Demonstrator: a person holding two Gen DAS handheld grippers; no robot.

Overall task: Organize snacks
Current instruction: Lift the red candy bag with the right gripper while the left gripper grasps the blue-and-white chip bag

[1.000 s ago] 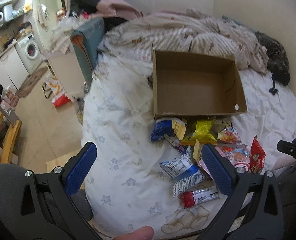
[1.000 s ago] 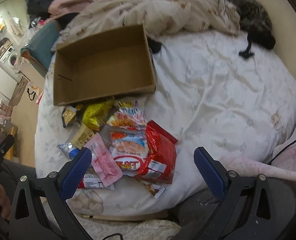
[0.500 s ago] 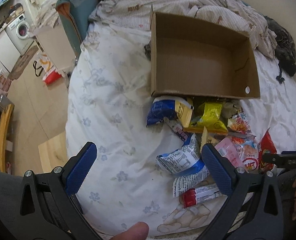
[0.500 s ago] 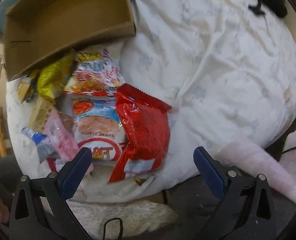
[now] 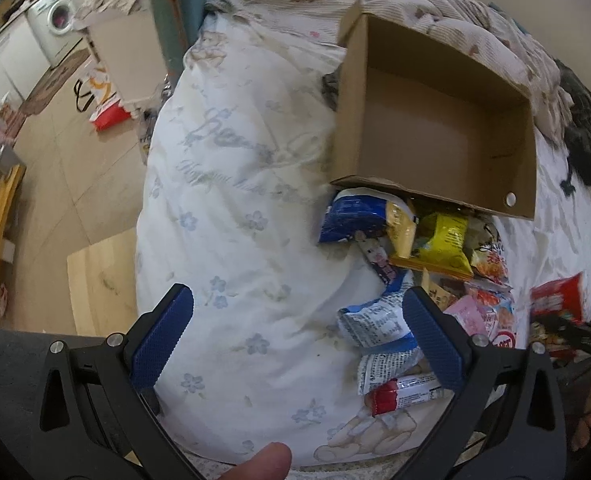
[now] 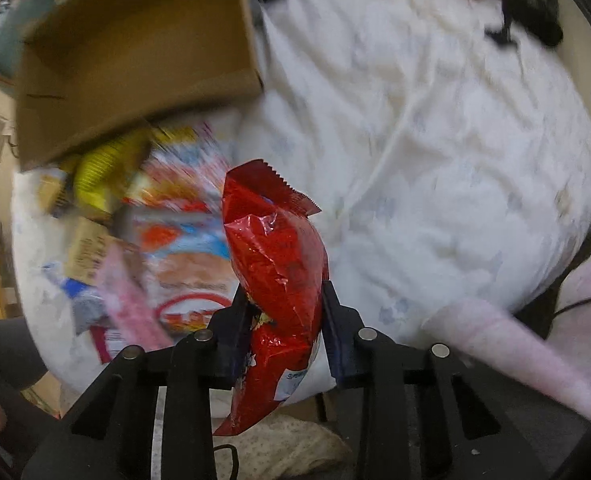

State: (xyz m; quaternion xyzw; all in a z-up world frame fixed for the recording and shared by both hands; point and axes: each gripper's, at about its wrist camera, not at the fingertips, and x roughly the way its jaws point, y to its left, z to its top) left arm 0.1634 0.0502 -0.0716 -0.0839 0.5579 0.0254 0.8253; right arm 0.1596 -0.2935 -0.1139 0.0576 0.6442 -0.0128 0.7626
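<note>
- Bedroom scene: white floral duvet (image 5: 231, 208) carries an empty cardboard box (image 5: 435, 128), with a snack pile (image 5: 423, 264) touching its near wall.
- Right gripper (image 6: 285, 304): jaws closing, red snack bag (image 6: 275, 248) pinched between them.
- Left gripper (image 5: 295, 336): jaws wide, nothing between, hovering over bare duvet; blue-white packet (image 5: 379, 320) at 3 o'clock.
- Step, judged: first pick. Next: carry bag toward 11 o'clock, clear box rim, release inside.
- Room: open duvet at 1 o'clock; bed edge close at 6.

Your red snack bag (image 6: 279, 256) stands upright, crinkled, clamped between closing jaws. Other snacks (image 5: 415, 276) lie heaped beside the empty cardboard box (image 5: 435, 128).
</note>
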